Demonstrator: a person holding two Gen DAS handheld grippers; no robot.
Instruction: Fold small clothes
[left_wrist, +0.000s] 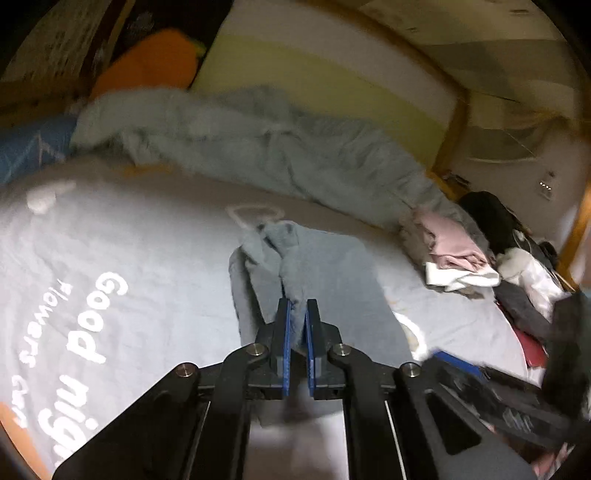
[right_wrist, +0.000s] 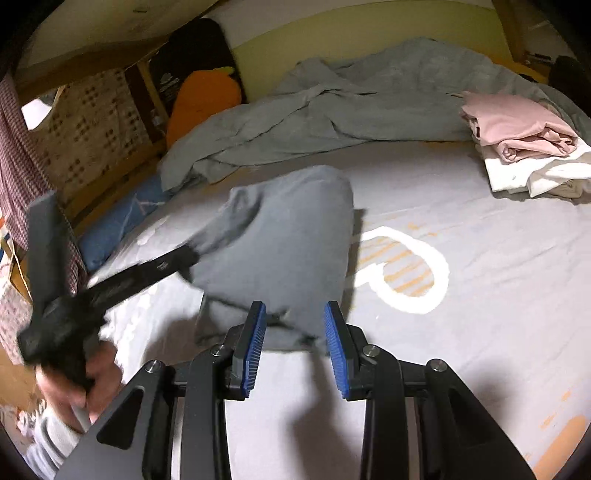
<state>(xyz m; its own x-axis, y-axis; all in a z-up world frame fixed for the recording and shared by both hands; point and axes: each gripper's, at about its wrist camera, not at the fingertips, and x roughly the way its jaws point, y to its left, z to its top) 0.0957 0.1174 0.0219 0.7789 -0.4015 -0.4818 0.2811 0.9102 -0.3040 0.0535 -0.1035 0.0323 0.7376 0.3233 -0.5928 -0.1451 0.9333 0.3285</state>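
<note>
A small grey-blue garment (left_wrist: 325, 266) lies partly lifted on the grey printed bed sheet (left_wrist: 110, 229). My left gripper (left_wrist: 297, 302) is shut on a bunched fold of its near edge, and the cloth rises into the blue pads. In the right wrist view the same garment (right_wrist: 280, 229) hangs tent-like from the left gripper's black fingers (right_wrist: 162, 267), whose tips are buried in the cloth. My right gripper (right_wrist: 294, 306) stands open at the garment's near lower edge. The cloth lies just between and beyond its blue pads (right_wrist: 255, 343), which do not press on it.
A folded stack of pink and white clothes (right_wrist: 524, 144) sits at the far right of the sheet (right_wrist: 480, 266). A crumpled grey duvet (right_wrist: 332, 103) runs along the back, with an orange pillow (right_wrist: 199, 99) and a blue one (right_wrist: 118, 221). Dark clothes (left_wrist: 524, 295) pile at the right edge. A hand (right_wrist: 85, 384) grips the left tool.
</note>
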